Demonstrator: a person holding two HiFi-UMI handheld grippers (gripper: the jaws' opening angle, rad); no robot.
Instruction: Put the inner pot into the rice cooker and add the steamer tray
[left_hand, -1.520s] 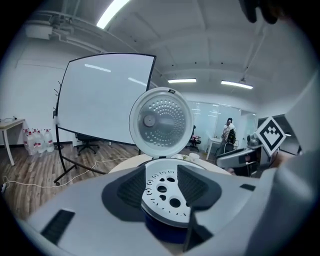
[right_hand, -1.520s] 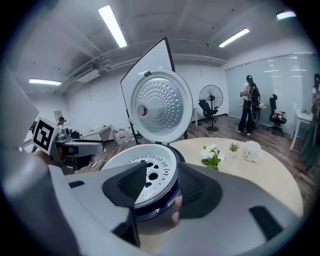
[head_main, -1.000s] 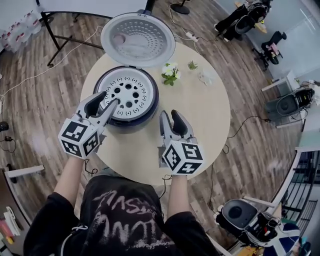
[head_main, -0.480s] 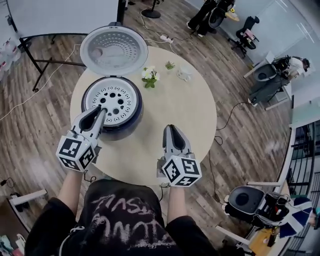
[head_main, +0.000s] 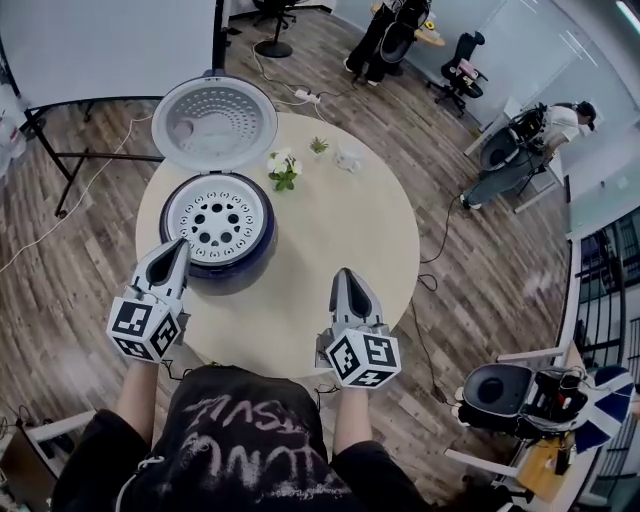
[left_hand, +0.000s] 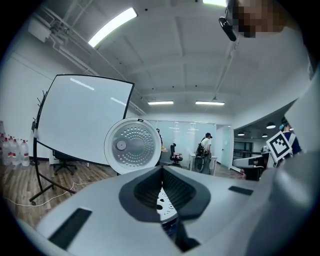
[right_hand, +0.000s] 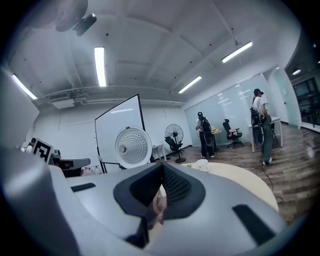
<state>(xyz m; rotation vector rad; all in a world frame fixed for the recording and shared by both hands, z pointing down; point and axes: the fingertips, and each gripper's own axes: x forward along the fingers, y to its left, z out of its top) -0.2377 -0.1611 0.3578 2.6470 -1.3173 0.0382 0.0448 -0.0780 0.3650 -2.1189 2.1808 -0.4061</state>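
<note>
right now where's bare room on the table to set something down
Bare: the right half of the table, from the rice cooker to the right edge, between the flowers and the right gripper. Crowded: the left, filled by the cooker; the far edge, with flowers, a small plant and a pale object.

bare table top (head_main: 345, 235) open on the right and front middle, rice cooker (head_main: 258, 262) blocking the left, raised lid (head_main: 214, 122) upright behind it, flowers (head_main: 283, 168), small plant (head_main: 318, 146) and cup (head_main: 348, 157) near the far edge
</note>
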